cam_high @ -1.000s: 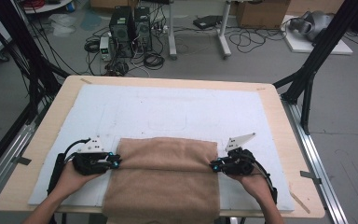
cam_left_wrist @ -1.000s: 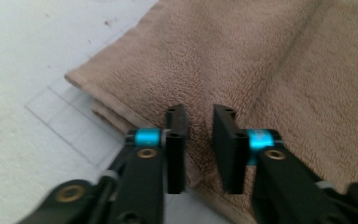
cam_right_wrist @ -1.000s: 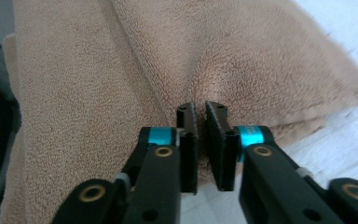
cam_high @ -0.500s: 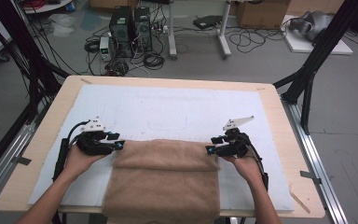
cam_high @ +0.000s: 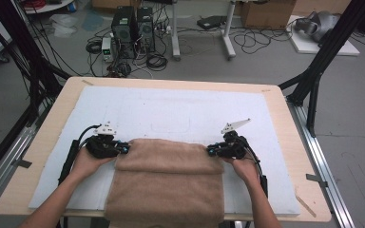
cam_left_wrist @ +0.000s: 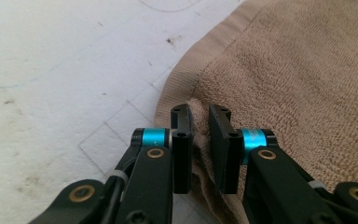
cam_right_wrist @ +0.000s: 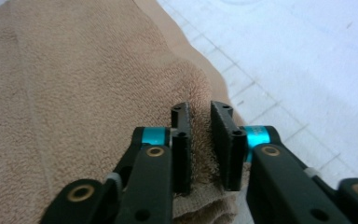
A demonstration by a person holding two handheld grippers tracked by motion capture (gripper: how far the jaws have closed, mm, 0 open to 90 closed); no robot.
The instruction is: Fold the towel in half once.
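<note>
Tan towel (cam_high: pixel 166 183) lies folded on the white mat (cam_high: pixel 180 111) at the counter's near edge, left gripper (cam_high: pixel 123 149) and right gripper (cam_high: pixel 211 151) each having just clenched its jaws on a side edge, likely so both ends lift together for the next fold.

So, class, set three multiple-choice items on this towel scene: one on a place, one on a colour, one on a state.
1. Where does the towel lie?
A. near edge of the white mat
B. far edge
C. on the floor

2. What colour is the towel?
A. blue
B. light brown
C. green

3. What is the left gripper doing?
A. hanging open above the mat
B. pinching the towel's edge
C. holding a cable

Answers: 1 A, it overhangs the table's near side; 2 B, tan terry; 3 B, cloth sits squeezed between its jaws.
</note>
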